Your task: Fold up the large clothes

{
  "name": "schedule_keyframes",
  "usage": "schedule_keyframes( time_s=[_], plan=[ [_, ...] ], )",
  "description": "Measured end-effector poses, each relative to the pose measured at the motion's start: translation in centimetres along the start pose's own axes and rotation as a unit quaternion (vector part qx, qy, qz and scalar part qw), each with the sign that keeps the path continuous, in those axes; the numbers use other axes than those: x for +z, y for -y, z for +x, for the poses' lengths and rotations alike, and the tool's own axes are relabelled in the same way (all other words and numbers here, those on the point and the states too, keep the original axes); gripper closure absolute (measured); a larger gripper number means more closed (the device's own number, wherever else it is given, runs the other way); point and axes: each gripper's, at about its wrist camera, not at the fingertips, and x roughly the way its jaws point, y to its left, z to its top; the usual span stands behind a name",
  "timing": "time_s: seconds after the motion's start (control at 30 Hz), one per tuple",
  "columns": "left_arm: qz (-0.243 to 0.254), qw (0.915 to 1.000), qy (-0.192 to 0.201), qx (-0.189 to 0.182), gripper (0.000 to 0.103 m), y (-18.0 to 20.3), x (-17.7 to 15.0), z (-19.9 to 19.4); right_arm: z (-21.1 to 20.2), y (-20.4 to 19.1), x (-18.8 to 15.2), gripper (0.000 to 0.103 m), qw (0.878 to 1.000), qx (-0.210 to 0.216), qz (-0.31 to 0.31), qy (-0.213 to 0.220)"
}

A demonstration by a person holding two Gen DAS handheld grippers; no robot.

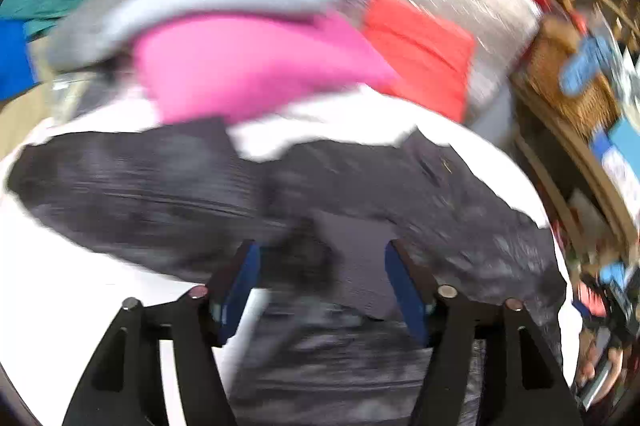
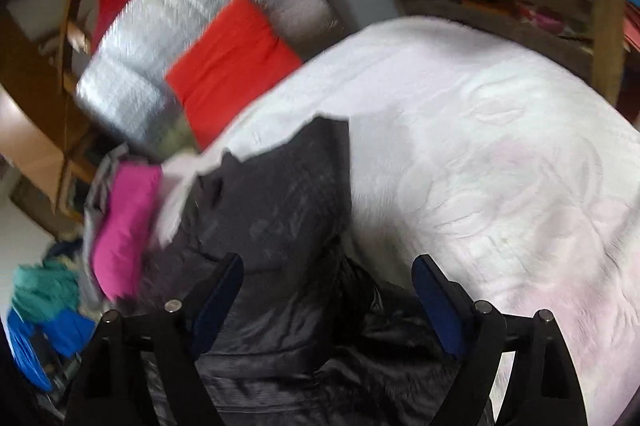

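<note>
While both grippers hang w/ jaws apart, gripping nothing — left gripper (image 1: 322,260), right gripper (image 2: 328,276) — the dark jacket (image 2: 272,210) lies crumpled on the white quilted bedspread (image 2: 500,166); bare cover to its right, pink cloth (image 1: 240,66) and silver bag (image 2: 188,38) beyond the far edge.

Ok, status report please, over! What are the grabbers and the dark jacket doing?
Both grippers, left and right, jaws open, holding nothing. Dark jacket spread on white bedcover. Pink garment lies at its far edge.
</note>
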Motion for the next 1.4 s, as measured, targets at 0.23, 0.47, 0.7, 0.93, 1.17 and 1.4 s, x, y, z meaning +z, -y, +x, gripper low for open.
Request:
schedule_keyframes(
  time_s=[0.23,0.47,0.7,0.93,1.17,1.4],
  plan=[
    [-0.248,0.9655,0.033,0.072,0.028,-17.6,-0.9,-3.5,-1.5,-5.5,-3.1,0.015,0.995,0.074,-0.067,0.014],
    [-0.385,0.9214,0.043,0.032,0.028,-26.3,-1.6,-0.1,0.7,-8.2,-5.6,0.019,0.99,0.1,-0.1,-0.018],
    [-0.429,0.9025,0.038,0.003,0.05,-29.7,-0.8,5.3,2.6,-7.9,-6.8,0.019,0.989,0.086,-0.117,-0.038],
    [-0.366,0.9267,0.074,0.04,0.093,-27.2,2.0,5.2,2.5,-6.1,-5.6,0.021,0.991,0.074,-0.106,-0.028],
    [-0.143,0.9811,0.129,0.012,0.096,-10.4,8.7,-0.1,1.3,-4.1,-4.0,0.021,0.995,0.074,-0.061,-0.003],
    [0.08,0.9848,0.086,-0.128,0.096,11.4,5.7,0.8,0.9,-1.9,-2.4,0.021,0.997,0.07,-0.014,0.019]
  ],
)
